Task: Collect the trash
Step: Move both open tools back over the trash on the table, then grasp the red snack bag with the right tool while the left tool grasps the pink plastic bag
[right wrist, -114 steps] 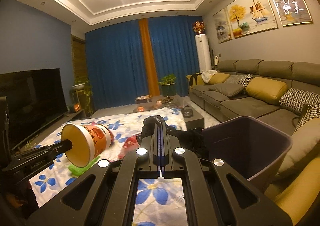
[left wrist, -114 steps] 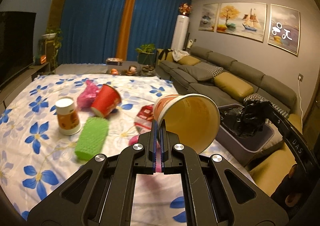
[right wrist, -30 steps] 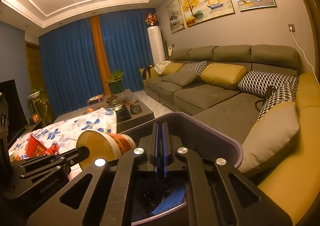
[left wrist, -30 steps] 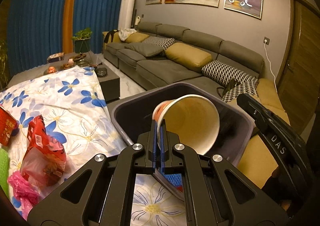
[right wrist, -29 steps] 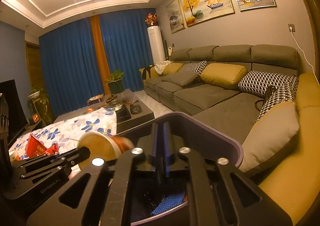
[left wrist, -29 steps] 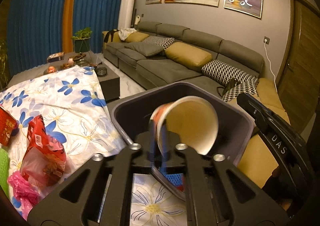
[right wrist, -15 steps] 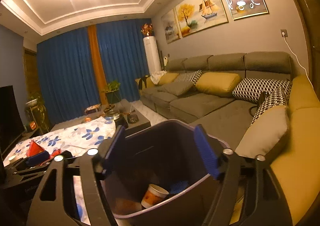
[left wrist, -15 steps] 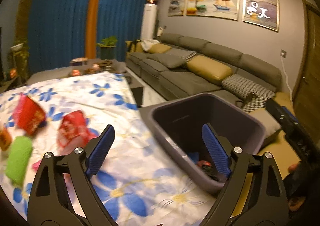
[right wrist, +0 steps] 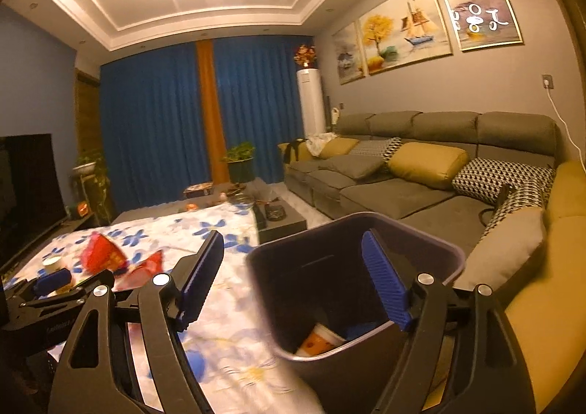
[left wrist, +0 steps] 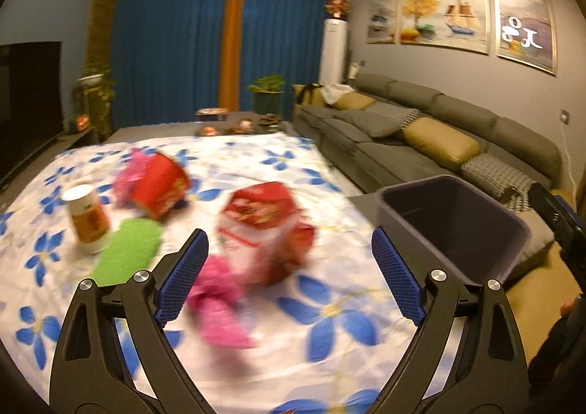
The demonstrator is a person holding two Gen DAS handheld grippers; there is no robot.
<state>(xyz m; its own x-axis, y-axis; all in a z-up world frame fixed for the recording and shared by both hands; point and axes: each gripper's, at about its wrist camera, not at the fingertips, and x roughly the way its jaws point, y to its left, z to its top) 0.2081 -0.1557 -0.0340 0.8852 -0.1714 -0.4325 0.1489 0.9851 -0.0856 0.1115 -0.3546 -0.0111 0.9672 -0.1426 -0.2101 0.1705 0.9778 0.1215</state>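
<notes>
My left gripper [left wrist: 289, 275] is open wide above the flowered tablecloth [left wrist: 329, 308], nothing between its pads. Just ahead of it lie a red snack bag [left wrist: 267, 223] and a crumpled pink bag [left wrist: 219, 300], both blurred. Further left are a green sponge-like piece [left wrist: 128, 253], a white and orange jar [left wrist: 88, 220] and a tipped red cup [left wrist: 161, 183]. My right gripper [right wrist: 293, 280] hovers over the dark bin [right wrist: 351, 253], its jaws opening with nothing gripped. An orange paper cup [right wrist: 318, 339] lies in the bin.
The bin [left wrist: 450, 223] stands off the table's right edge, beside a yellow cushion [right wrist: 542, 304]. A grey sofa [right wrist: 403, 190] runs along the right wall. A low dark table [right wrist: 278, 216] sits past the cloth's far end, a television [left wrist: 29, 99] at the left.
Both grippers went from shut to open. The paper cup left my left gripper and now lies in the bin. My left gripper swung left, from the bin to over the table trash.
</notes>
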